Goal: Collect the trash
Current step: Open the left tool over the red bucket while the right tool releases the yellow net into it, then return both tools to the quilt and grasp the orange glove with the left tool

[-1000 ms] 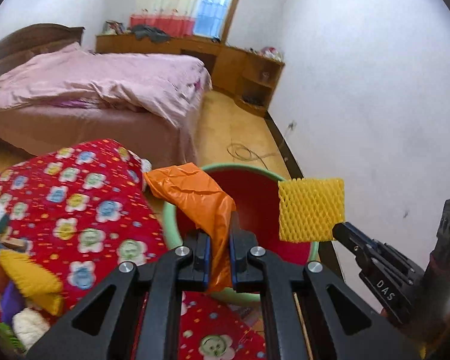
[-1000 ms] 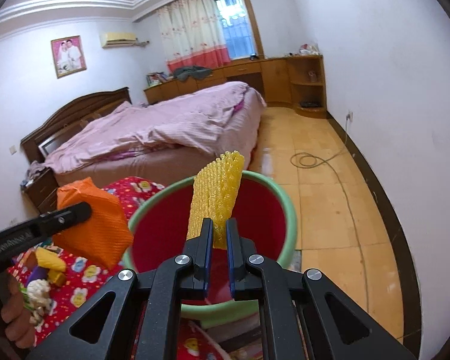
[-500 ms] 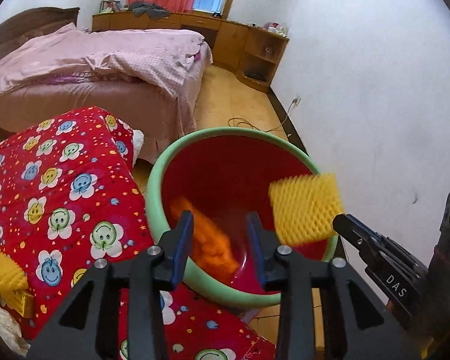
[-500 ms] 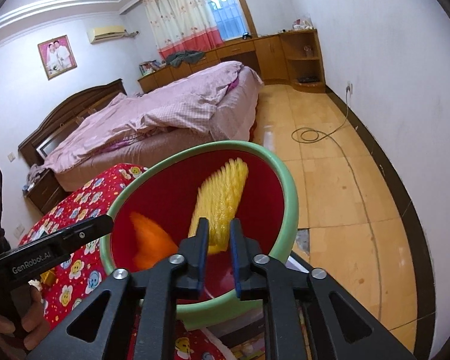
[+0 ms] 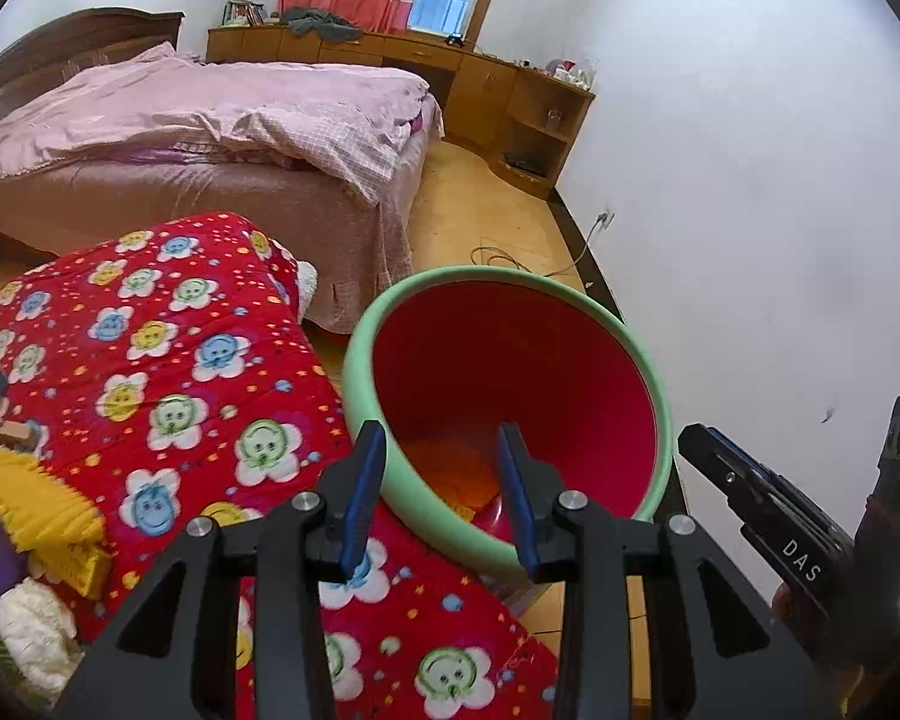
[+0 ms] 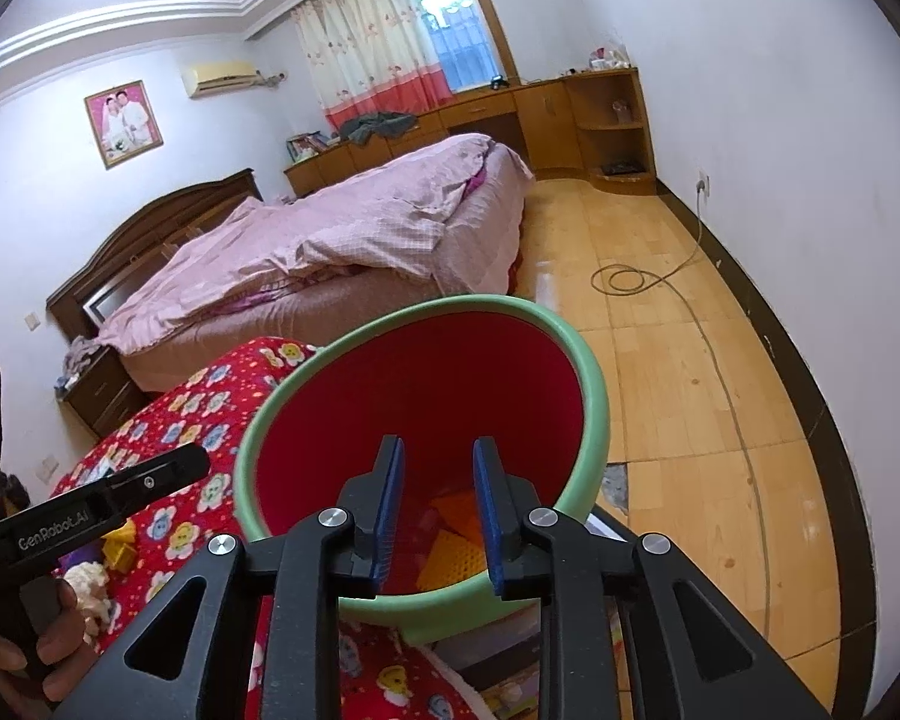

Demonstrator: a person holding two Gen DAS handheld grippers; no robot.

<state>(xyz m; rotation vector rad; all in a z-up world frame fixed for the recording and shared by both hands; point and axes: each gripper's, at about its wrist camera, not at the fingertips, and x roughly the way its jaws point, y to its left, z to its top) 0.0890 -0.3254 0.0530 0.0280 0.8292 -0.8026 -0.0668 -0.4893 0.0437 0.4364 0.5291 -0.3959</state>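
Both grippers hang over the green-rimmed red bucket [image 6: 588, 396], and both are empty: the left gripper [image 5: 441, 483] stands parted with nothing between its pads, the right gripper [image 6: 438, 507] has its jaws opening, nothing in the gap either. Down in the bucket's bottom lie the orange bag [image 5: 450, 468] and the yellow foam net [image 6: 456, 558]. More trash waits on the red flowered blanket [image 5: 168, 360] at the left, another yellow foam piece [image 5: 36, 504] and a white wad [image 5: 30, 630]. The risk, I'd say: swinging back left, a finger could catch the rim and tip the bucket off its perch
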